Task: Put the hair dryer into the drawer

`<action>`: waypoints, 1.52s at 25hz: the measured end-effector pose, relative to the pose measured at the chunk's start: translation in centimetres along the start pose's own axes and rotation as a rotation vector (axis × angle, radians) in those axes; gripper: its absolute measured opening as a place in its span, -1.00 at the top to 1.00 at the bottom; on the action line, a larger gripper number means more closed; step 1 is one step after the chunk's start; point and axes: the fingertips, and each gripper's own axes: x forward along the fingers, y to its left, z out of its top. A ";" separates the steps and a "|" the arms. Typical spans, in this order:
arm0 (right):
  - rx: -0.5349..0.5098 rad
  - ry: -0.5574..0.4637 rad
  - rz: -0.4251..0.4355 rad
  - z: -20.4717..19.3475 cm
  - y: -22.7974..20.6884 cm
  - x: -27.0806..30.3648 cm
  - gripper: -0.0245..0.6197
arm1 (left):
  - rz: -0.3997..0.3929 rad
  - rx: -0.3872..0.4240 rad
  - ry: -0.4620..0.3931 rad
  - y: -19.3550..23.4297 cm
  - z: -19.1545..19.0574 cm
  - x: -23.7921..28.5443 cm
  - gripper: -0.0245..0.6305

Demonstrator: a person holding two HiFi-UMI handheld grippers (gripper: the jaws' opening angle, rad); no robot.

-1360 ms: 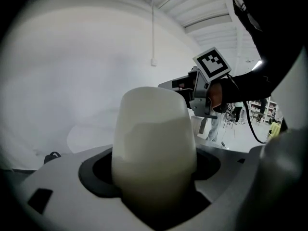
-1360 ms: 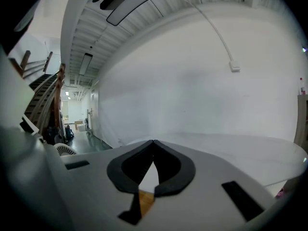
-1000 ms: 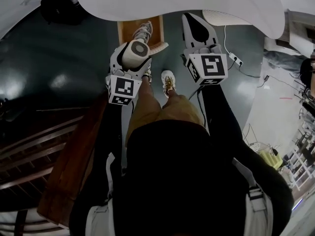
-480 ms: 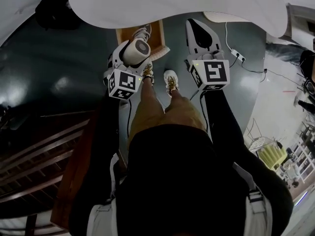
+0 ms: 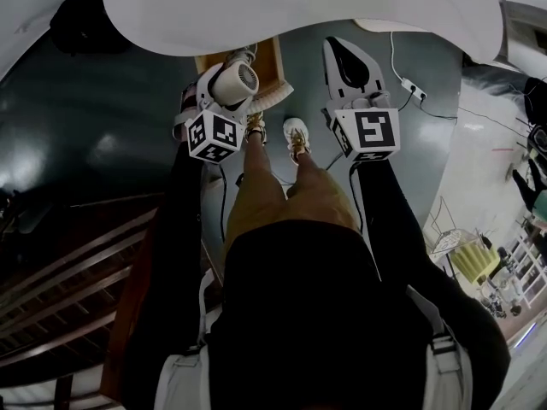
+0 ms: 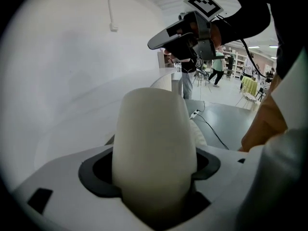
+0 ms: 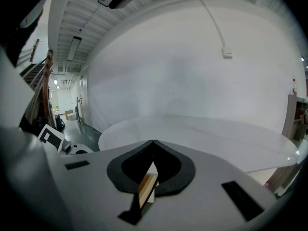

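Left gripper [image 5: 226, 88] has the hair dryer [image 5: 237, 81], no question: its jaws are clamped on the white body from both sides, and the round grilled end faces up toward the person's head. In the left gripper view that pale barrel [image 6: 154, 148] fills the gap between the jaws completely. So the dryer is up in the grip, not lying in anything. Seen from above, it overlaps the near edge of the wooden drawer [image 5: 278, 58], which shows as an open wood-rimmed box just under the rim of the white table [image 5: 299, 7]. How high above the drawer it sits, I can't tell.

Right gripper [image 5: 336, 48] is alongside, well clear of the dryer, pointing the same way. Its jaws are pressed together with nothing between them. In its own view the tips meet at a point [image 7: 153, 142], and only a sliver of wood colour shows through the slit below them.

Down on the dark floor are the person's shoes [image 5: 293, 135], just behind the drawer. Off to the right a white power strip [image 5: 408, 84] lies on its cable.
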 end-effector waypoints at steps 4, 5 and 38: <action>-0.003 0.017 -0.010 -0.5 -0.4 -0.1 0.85 | -0.025 0.058 0.026 -0.1 -0.6 1.1 -0.30; -0.003 0.022 -0.013 -0.6 -0.6 -0.1 0.85 | -0.029 0.070 0.031 0.0 -0.6 1.5 -0.30; -0.073 0.096 -0.031 -2.8 -1.4 -0.7 0.85 | -0.156 0.213 0.180 0.0 -3.3 8.2 -0.30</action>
